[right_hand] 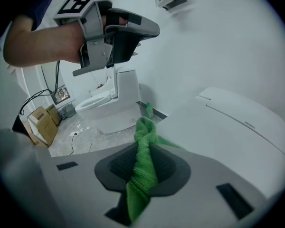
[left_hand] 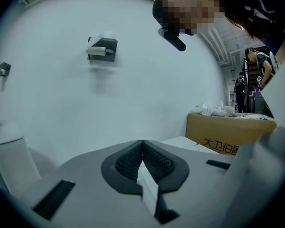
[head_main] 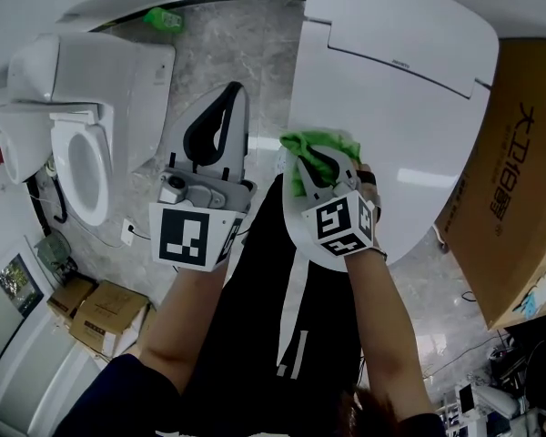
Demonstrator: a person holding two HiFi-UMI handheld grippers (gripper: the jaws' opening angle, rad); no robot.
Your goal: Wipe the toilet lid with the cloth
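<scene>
right gripper (right_hand: 143,151) pinches cloth (right_hand: 145,129), seemingly touching lid (right_hand: 228,127).

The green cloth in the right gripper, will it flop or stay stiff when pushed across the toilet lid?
Probably floppy: the green cloth bunches and folds between the shut jaws of the right gripper. Its knitted weave looks soft and light, so it would likely drag and crumple, not slide, on the smooth toilet lid.

Grey left tool (head_main: 235,95) — black-white marker cube (head_main: 185,237)
</scene>
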